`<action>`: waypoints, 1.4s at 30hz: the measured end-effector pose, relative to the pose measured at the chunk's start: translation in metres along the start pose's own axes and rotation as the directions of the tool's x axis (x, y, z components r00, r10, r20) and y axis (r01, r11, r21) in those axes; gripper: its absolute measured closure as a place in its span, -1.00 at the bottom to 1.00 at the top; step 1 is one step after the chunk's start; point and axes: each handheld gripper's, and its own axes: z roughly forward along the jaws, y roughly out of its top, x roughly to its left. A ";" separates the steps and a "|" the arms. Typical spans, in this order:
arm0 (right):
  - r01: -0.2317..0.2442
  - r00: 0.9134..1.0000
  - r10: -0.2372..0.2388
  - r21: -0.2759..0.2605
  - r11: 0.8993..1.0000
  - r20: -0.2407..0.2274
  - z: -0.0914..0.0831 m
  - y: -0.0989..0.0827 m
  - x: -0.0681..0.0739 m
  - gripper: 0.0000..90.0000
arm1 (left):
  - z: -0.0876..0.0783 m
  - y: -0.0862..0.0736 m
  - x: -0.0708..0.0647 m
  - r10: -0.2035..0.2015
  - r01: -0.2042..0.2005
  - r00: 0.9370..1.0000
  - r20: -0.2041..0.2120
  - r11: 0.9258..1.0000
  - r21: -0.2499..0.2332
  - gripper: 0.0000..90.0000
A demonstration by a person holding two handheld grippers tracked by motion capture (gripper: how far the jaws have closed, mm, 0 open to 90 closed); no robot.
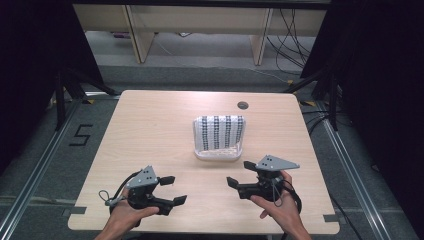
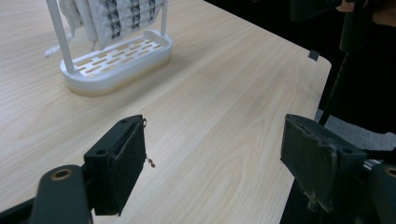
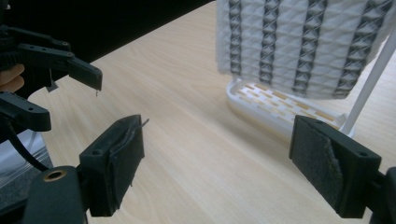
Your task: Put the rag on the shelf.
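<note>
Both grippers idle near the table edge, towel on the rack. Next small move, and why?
Probably ease the right gripper forward toward the striped towel draped over the white rack. Both grippers are open and hold nothing, the left gripper sits farther from the rack, and the right gripper view already looks at the towel's lower edge with bare table between.

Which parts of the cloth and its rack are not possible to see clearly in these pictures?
- Top bar of the white rack: high view, covered by the striped cloth; cut by the upper edge in both gripper views.
- Upper part of the cloth: left gripper view, cut off by the top edge.
- Rack base, far side: right gripper view, hidden behind the hanging cloth.
- Cloth's back face: turned away in the high view.
</note>
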 end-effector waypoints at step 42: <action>0.029 0.999 -0.023 0.134 0.991 -0.047 0.001 -0.066 0.021 -0.61 | 0.014 -0.055 -0.025 0.019 -0.021 1.000 0.017 0.993 0.114 -0.54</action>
